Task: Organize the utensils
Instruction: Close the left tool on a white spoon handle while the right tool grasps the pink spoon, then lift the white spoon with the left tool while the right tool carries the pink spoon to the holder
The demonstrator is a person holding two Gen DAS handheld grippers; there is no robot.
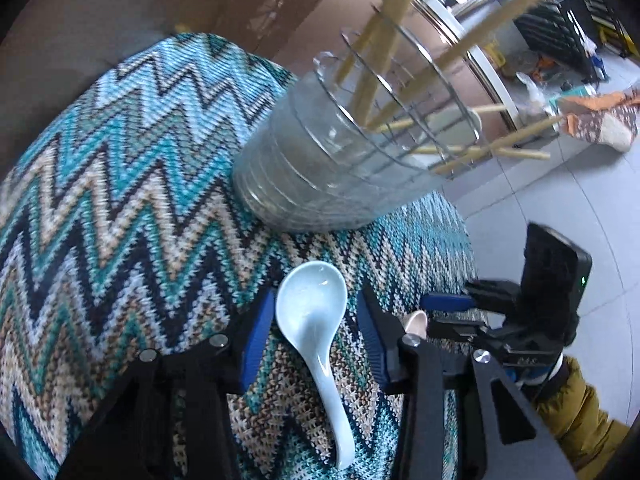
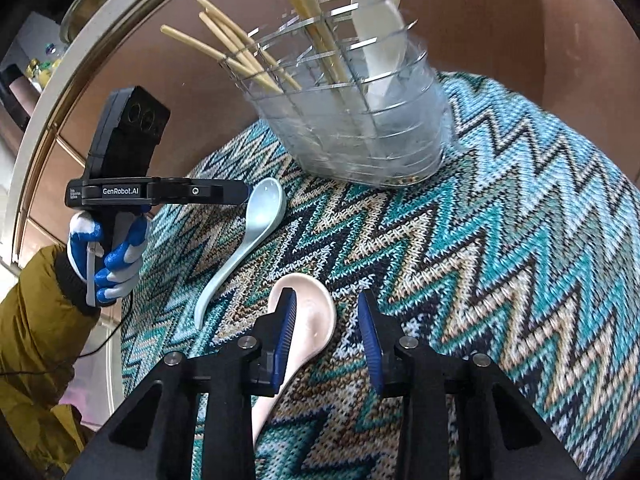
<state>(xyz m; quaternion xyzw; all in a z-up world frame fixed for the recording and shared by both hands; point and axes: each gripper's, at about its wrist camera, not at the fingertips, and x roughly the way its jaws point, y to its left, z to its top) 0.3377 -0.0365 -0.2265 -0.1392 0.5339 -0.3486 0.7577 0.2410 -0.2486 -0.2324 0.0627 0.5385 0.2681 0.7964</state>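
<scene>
A pale blue ceramic spoon lies on the zigzag cloth, its bowl between the open fingers of my left gripper; the pads stand apart from it. It also shows in the right wrist view. A pink-white spoon lies between the open fingers of my right gripper, close to the left pad. Only its tip shows in the left wrist view. A clear plastic utensil holder stands further back, holding several chopsticks and a white spoon.
The round table carries a knitted zigzag cloth. The table edge drops to a tiled floor at the right in the left wrist view. A brown wall rises behind the holder. A gloved hand holds the left gripper.
</scene>
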